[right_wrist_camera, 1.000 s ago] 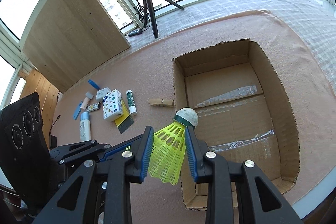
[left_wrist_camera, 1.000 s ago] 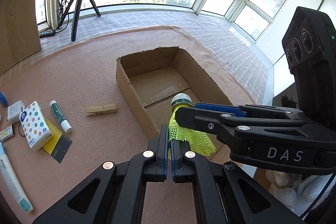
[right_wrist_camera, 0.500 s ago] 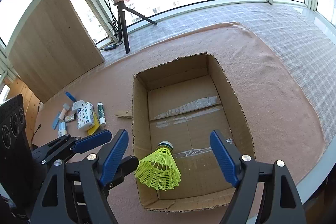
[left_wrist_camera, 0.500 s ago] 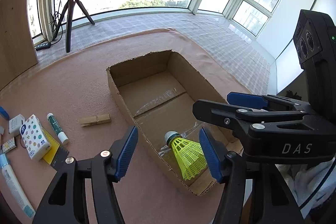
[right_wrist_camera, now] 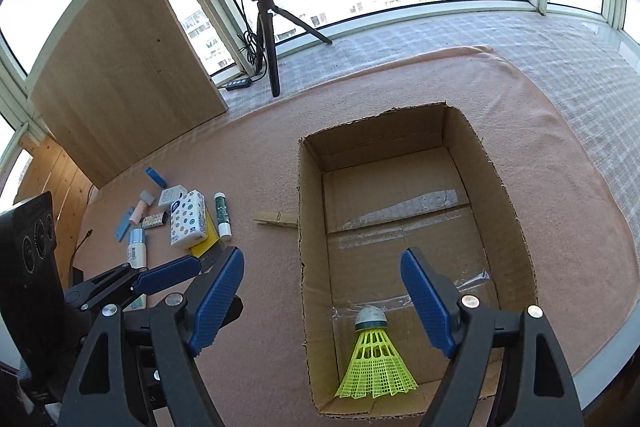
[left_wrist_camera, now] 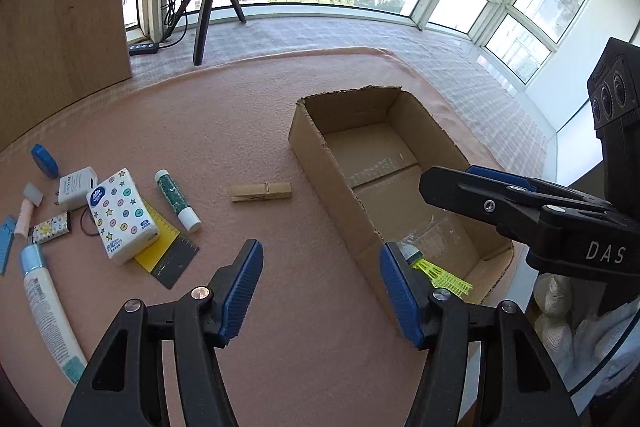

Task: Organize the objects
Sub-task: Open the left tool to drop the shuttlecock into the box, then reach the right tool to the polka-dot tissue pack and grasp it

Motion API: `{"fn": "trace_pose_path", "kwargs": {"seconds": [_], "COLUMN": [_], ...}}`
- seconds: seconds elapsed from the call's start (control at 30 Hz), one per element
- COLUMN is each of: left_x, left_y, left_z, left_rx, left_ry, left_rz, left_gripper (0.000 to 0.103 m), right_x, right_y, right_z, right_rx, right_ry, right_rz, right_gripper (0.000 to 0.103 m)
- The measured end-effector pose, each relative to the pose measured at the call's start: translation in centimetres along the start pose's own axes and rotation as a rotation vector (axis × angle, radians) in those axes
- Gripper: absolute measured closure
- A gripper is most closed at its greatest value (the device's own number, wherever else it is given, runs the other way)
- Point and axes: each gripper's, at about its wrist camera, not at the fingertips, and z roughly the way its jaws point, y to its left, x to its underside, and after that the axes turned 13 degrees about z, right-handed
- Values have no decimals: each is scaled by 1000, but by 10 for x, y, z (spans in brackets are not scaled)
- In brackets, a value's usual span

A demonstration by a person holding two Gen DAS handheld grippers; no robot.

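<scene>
My right claw (right_wrist_camera: 322, 297) hangs spread wide over the near end of the cardboard box (right_wrist_camera: 516, 211), gripping nothing. The yellow shuttlecock (right_wrist_camera: 374, 359) lies on the box floor at that near end, its grey cork pointing toward the far wall and its mesh skirt fanned toward me, clear of both blue pads (right_wrist_camera: 426, 301).

My left claw (left_wrist_camera: 322, 289) is released too, its jaws apart over bare pink mat (left_wrist_camera: 240, 131) just left of the box's near left wall. From this side I see only a sliver of the shuttlecock (left_wrist_camera: 440, 273) inside the box (left_wrist_camera: 320, 163), past my right-hand pad. The right claw's black body (left_wrist_camera: 532, 211) reaches across above the box's near right corner.

A wooden clothespin (left_wrist_camera: 261, 191) lies flat on the mat just beside the box's left wall, apart from it. Further toward the mat's left edge sits a cluster: a green and white glue stick (left_wrist_camera: 177, 199), a spotted tissue pack (left_wrist_camera: 122, 215) resting on a yellow ruler (left_wrist_camera: 166, 251), a small white box (left_wrist_camera: 77, 182), a blue cap (left_wrist_camera: 45, 159), and a white tube (left_wrist_camera: 50, 311) nearest me.

A ring light on its tripod (right_wrist_camera: 266, 39) stands at the far edge by the windows.
</scene>
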Motion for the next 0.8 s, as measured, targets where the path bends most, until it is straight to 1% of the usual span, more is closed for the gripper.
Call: {"fn": "trace_pose_path", "kwargs": {"seconds": [0.1,0.27,0.33,0.4,0.57,0.63,0.8], "left_x": [11,29,37,42,56,60,66], "left_y": [26,69,86,104,140,152,176], "left_z": [-6,-18,-22,-24,-27,-26,-17], "left_rx": [-31,-88,-108,-118,-153,-164,-167], "left_ry": [7,19,25,30,43,48,49], "left_rz": [-54,-138,-176,-210,-276,-300,-356], "left_gripper": [39,35,33,33,31,25,24], "right_x": [2,3,2,0,-5,-5,-6], "right_y": [14,43,55,68,97,108,132], "right_z": [8,26,36,46,73,84,114], "right_rx": [-12,-47,-47,-52,-79,-83,-104], "right_ry": [-6,25,37,51,113,137,216], "right_rz": [-30,-83,-106,-130,-174,-201,-236], "right_gripper": [25,25,25,25,25,25,25]}}
